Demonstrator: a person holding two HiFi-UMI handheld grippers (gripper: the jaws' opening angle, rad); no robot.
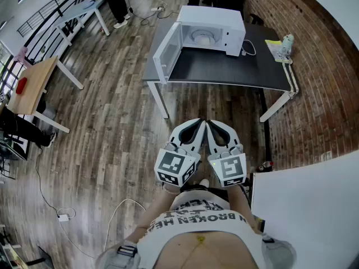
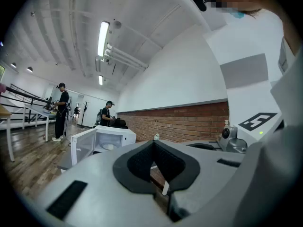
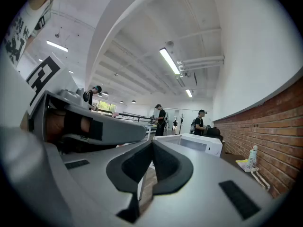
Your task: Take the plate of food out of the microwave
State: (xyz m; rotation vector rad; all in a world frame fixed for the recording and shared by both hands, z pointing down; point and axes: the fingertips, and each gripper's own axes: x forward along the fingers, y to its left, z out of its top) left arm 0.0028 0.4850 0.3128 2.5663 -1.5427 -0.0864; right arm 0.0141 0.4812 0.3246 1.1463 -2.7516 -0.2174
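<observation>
A white microwave (image 1: 210,29) stands on a dark table (image 1: 224,72) ahead of me, its door (image 1: 165,52) swung open to the left. Inside it sits a white plate (image 1: 202,36); the food on it is too small to make out. The microwave (image 2: 106,138) shows again in the left gripper view with the plate (image 2: 108,146) in its cavity, and the microwave (image 3: 194,143) appears in the right gripper view. My left gripper (image 1: 199,122) and right gripper (image 1: 209,123) are held side by side close to my body, well short of the table. Both are shut with nothing between the jaws.
A white bottle (image 1: 287,41) and papers lie at the table's right end. A brick wall (image 1: 314,66) runs along the right. A wooden table (image 1: 31,86) stands at the left. People stand at the far back (image 2: 60,110). A white surface (image 1: 308,206) is at my right.
</observation>
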